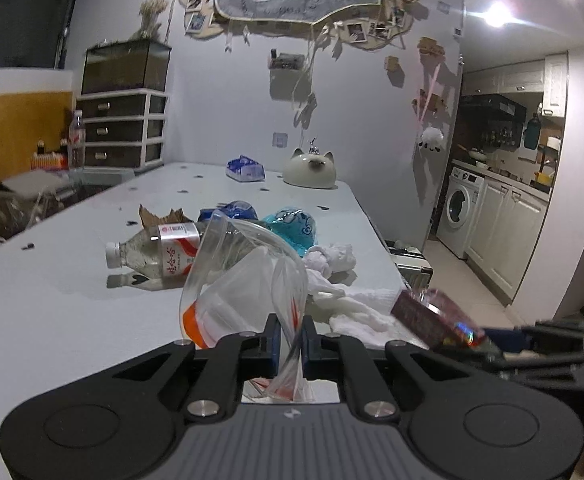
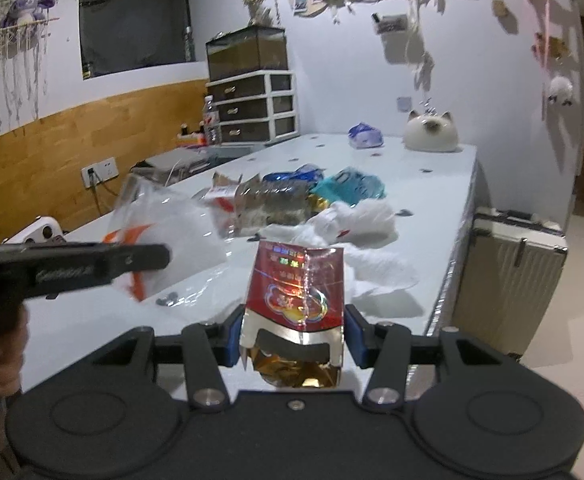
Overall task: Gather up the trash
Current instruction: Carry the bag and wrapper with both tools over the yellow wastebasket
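Note:
My left gripper [image 1: 292,344] is shut on the rim of a clear plastic zip bag [image 1: 244,276] with an orange stripe, holding its mouth open above the white table [image 1: 52,300]. The bag also shows in the right wrist view [image 2: 172,240], with the left gripper [image 2: 148,258] beside it. My right gripper [image 2: 292,336] is shut on a red cigarette pack [image 2: 296,292], which appears at the right of the left wrist view [image 1: 432,318]. On the table lie an empty clear bottle [image 1: 160,252], crumpled white tissues [image 1: 332,264], a teal wrapper [image 1: 292,228] and a blue wrapper [image 1: 232,212].
A cat-shaped ceramic jar [image 1: 310,170] and a blue tissue pack [image 1: 246,168] sit at the table's far end. A torn cardboard piece [image 1: 160,216] lies behind the bottle. A beige suitcase [image 2: 508,280] stands right of the table. A drawer unit [image 1: 122,128] stands at the back left.

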Demonstrator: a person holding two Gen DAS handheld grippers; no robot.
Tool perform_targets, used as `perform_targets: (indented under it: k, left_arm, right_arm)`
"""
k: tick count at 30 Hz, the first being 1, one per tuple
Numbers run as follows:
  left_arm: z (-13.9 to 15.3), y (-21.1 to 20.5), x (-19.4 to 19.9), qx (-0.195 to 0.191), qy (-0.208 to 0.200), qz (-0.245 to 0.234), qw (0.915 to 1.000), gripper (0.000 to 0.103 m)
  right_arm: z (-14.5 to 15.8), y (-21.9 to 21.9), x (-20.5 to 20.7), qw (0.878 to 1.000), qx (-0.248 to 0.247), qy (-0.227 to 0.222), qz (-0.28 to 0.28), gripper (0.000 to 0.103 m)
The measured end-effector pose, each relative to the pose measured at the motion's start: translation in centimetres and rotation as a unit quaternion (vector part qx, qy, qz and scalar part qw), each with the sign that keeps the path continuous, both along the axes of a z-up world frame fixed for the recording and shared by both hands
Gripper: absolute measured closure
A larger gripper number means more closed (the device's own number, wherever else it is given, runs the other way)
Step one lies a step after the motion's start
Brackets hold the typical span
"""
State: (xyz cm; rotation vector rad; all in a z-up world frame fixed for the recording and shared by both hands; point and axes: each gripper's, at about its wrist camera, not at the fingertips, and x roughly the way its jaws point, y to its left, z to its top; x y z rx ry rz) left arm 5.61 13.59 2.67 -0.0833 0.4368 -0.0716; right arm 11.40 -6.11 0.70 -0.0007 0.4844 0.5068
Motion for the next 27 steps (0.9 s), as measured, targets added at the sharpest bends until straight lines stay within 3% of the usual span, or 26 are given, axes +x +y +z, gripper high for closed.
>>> perform_targets:
  k: [13,27]
  left_arm:
    - [1.5,-5.4,-4.2,0.035,-0.028,-0.007,0.9989,0.093]
    - [0.7,-13.3,-4.9,0.035,-0.034,-0.067,0.9965,0.093]
  right_arm:
    - [1.2,-5.9,-3.8,0.997,0.007,-0.037,-0.063,0.052]
    - [0.9,-14.2,-8.0,0.986,0.004,-0.053,-0.160,0.052]
